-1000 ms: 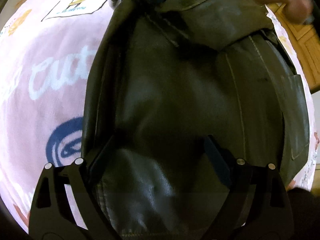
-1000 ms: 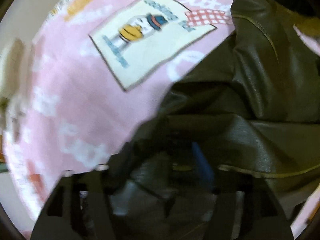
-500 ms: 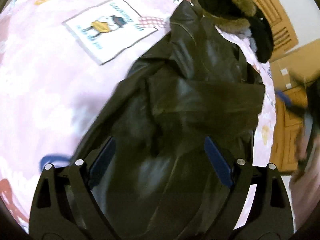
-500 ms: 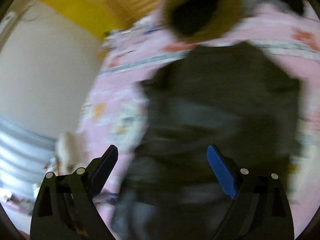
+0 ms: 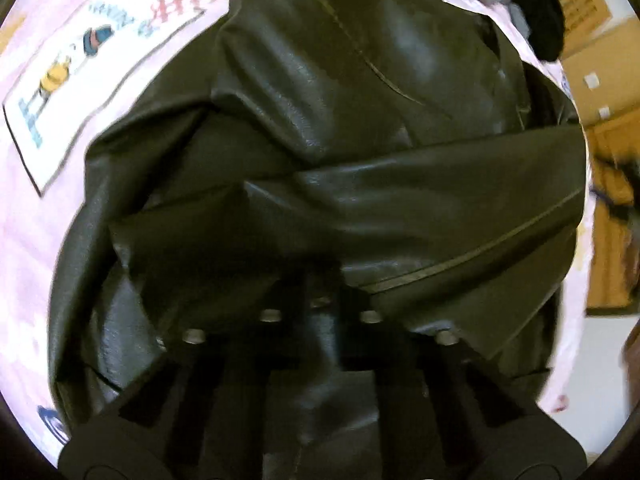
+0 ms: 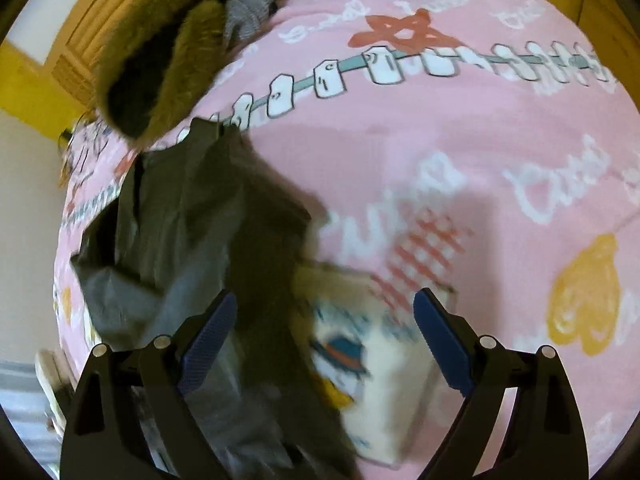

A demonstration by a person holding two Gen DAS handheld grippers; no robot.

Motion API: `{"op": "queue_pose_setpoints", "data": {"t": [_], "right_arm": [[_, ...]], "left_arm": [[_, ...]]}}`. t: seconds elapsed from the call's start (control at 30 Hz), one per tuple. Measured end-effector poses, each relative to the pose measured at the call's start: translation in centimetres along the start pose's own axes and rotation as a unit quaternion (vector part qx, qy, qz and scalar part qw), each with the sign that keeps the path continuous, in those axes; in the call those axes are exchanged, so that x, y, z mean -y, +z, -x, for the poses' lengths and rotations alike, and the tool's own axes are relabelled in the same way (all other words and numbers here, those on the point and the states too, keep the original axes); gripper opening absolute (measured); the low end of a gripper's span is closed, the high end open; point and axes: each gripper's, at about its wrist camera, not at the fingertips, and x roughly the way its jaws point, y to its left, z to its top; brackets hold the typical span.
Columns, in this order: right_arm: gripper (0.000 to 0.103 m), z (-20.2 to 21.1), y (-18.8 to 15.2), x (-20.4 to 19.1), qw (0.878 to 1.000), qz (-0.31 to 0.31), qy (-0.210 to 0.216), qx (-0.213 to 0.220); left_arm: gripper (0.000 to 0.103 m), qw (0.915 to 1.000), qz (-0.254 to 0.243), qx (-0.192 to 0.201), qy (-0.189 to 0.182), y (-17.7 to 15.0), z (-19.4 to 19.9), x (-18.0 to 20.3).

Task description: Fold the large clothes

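A dark leather jacket point(image 5: 360, 168) lies spread on a pink printed bedspread point(image 6: 460, 152), one sleeve folded across its body. The left gripper point(image 5: 320, 292) points steeply down at the jacket, its jaws just brought together; whether they pinch the leather cannot be told. The right gripper point(image 6: 324, 340) also tilts steeply down, jaws wide apart and holding nothing, above the jacket's edge and a cartoon patch point(image 6: 372, 380) on the bedspread. A fur-trimmed hood point(image 6: 148, 60) lies beyond.

The left gripper point(image 5: 320, 280) points steeply down, its 2 jaws brought together. The right gripper point(image 6: 324, 336) also points down, its 2 jaws spread wide.
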Motion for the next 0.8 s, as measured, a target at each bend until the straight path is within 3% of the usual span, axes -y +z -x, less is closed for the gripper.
{"op": "queue_pose_setpoints", "data": {"t": [0.13, 0.23, 0.3, 0.37, 0.4, 0.5, 0.6, 0.63, 0.7, 0.73, 0.8], "right_arm": [[0.08, -0.1, 2.8, -3.0, 0.999, 0.004, -0.04, 0.0], [0.08, 0.1, 4.7, -7.4, 0.989, 0.108, -0.1, -0.009], [0.088, -0.6, 4.9, -11.1, 0.961, 0.215, -0.172, -0.021], [0.09, -3.1, 4.6, -14.6, 0.91, 0.32, -0.257, -0.057], [0.09, -4.2, 4.5, -15.6, 0.894, 0.348, -0.274, -0.07], [0.09, -7.5, 4.9, -16.9, 0.87, 0.371, -0.312, -0.092], [0.09, -9.4, 5.1, -16.1, 0.876, 0.35, -0.312, -0.117], [0.09, -10.5, 4.9, -15.6, 0.871, 0.345, -0.326, -0.129], [0.09, -11.8, 4.6, -15.0, 0.846, 0.358, -0.378, -0.115], [0.09, -11.7, 4.3, -14.6, 0.844, 0.358, -0.383, -0.108], [0.079, -11.6, 4.6, -13.3, 0.862, 0.335, -0.364, -0.114]], "left_arm": [[0.0, 0.9993, -0.033, 0.012, 0.015, -1.4, 1.5, -0.1], [0.0, 0.9981, -0.042, 0.029, 0.034, -3.2, 3.7, -1.1], [0.0, 0.9985, -0.041, 0.021, 0.028, -4.3, 4.3, -1.8], [0.0, 0.9992, -0.038, 0.009, 0.011, -4.8, 4.1, -2.5], [0.0, 0.9993, -0.037, 0.006, -0.001, -5.0, 4.0, -2.5], [0.0, 0.9988, -0.022, 0.006, -0.043, -4.7, 3.5, -2.5], [0.0, 0.996, -0.003, 0.009, -0.089, -3.8, 3.2, -2.4], [0.0, 0.9959, -0.002, 0.006, -0.09, -3.6, 2.9, -2.3], [0.0, 0.9955, 0.007, -0.016, -0.093, -3.1, 1.5, -2.3], [0.0, 0.9956, 0.013, -0.026, -0.089, -2.9, 0.9, -2.4], [0.0, 0.9943, 0.026, -0.028, -0.1, -2.8, 0.4, -2.5]]}}
